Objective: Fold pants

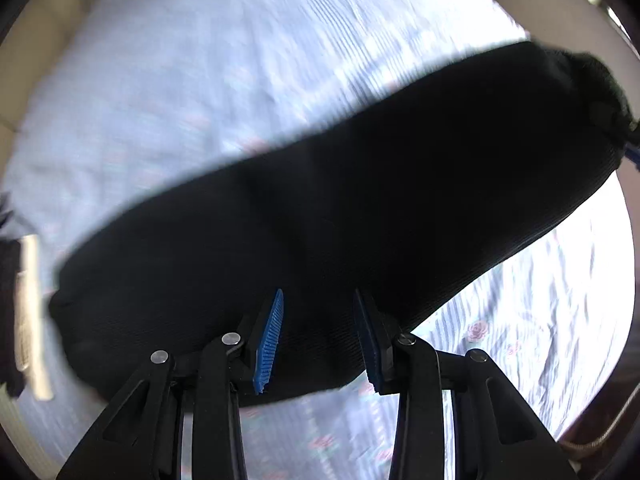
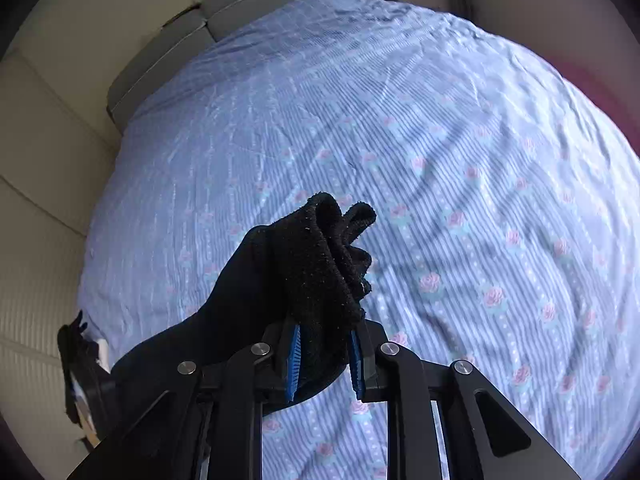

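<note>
The black pants (image 1: 340,208) hang in the air above the bed (image 2: 440,140), stretched as a long band between the two tools. The right tool (image 2: 324,356) pinches a bunched end of the fabric, which sticks up past its blue pads (image 2: 294,364) in a rough, fuzzy wad. The left tool (image 1: 318,340) has its jaws spread, with the cloth lying between and behind them; from this view I cannot tell whether the pads actually press on it, so its hold looks loose at best.

This reads as the carrying or lay-out step: the garment is lifted and held lengthwise, not yet spread flat, and no clean fold shows. The next move likely calls for a firm hold on the left end, then lowering both ends together so the band lands straight and smooth on the sheet.

There is plenty of open room: the striped, flowered sheet is bare across most of both views. The bed's far edge meets grey cushions (image 2: 168,52) and a pale wall (image 2: 44,160), so the cloth should land toward the middle. A dark item (image 2: 80,368) lies at the left edge.
</note>
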Demonstrator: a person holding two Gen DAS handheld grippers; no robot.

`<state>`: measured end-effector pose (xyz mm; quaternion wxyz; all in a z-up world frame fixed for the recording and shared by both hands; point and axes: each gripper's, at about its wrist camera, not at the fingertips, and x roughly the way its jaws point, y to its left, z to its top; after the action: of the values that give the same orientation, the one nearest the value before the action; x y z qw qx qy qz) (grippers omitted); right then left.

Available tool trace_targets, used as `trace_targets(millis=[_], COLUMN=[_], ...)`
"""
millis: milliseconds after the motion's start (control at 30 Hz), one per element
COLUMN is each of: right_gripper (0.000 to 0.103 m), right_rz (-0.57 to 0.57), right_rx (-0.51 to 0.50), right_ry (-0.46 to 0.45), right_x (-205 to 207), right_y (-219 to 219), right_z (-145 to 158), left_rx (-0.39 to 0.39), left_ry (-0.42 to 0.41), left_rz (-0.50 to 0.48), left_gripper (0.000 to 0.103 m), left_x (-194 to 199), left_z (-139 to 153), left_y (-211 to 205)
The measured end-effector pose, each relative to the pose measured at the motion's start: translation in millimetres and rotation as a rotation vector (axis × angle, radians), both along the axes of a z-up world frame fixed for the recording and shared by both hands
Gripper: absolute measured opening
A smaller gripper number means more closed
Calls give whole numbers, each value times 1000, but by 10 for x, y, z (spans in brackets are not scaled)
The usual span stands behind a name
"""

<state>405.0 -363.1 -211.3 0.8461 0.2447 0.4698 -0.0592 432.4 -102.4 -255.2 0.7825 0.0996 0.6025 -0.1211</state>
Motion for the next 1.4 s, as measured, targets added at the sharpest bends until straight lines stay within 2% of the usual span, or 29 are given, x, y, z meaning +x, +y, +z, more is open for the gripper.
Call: trace_targets(millis=[100, 200, 400, 533, 667, 767, 800, 833, 900, 1000, 1100, 1167, 1200, 1233, 1300, 1333, 1400], right_gripper=[21, 21, 20, 19, 19, 19, 20, 24, 27, 47, 47, 55, 66, 70, 70, 70, 70], right_rz=[84, 192, 442, 589, 717, 781, 800, 813, 850, 911, 941, 881, 827, 749, 625, 562, 458], right_rx=[-71, -131, -148, -173, -206, -234, -240, -240, -176, -55, 32, 62, 58, 25, -61, -105, -132], right_ry=[-55, -115, -189, -166, -91, -32, -11, 7, 30, 66, 22, -42, -71, -99, -105, -83, -21], right_x=[13, 96, 191, 249, 280, 280, 273, 277, 238, 145, -84, -254, -329, -405, -465, -473, -441], right_y=[286, 755, 1985, 2885, 3632, 3992, 4082, 4140, 4193, 4230, 4081, 3779, 3578, 3316, 2940, 2730, 2354], right_z=[345, 626, 946, 846, 489, 199, 115, 37, -73, -135, 28, 203, 277, 336, 332, 287, 127], left_rx=[-39, -41, -47, -55, -45, -25, -15, -6, 12, 24, -6, -64, -93, -129, -227, -268, -324], left_ry=[-98, -151, -184, -187, -184, -168, -167, -169, -182, -196, -200, -197, -195, -194, -179, -169, -127], left_rz=[113, 222, 398, 472, 503, 513, 517, 522, 532, 538, 524, 502, 491, 479, 461, 456, 454], left_gripper=[43, 44, 44, 44, 44, 46, 48, 53, 62, 66, 70, 75, 76, 79, 85, 87, 89], left_x=[-222, -443, -797, -1010, -1073, -1131, -1148, -1157, -1158, -1123, -1049, -975, -935, -873, -702, -627, -463], left_z=[517, 841, 1151, 1176, 1094, 1063, 1054, 1056, 1071, 1108, 1138, 1152, 1157, 1155, 1108, 1074, 943], left_y=[529, 1095, 2078, 2478, 2776, 2959, 3001, 3055, 3150, 3228, 3244, 3177, 3133, 3070, 2917, 2850, 2709])
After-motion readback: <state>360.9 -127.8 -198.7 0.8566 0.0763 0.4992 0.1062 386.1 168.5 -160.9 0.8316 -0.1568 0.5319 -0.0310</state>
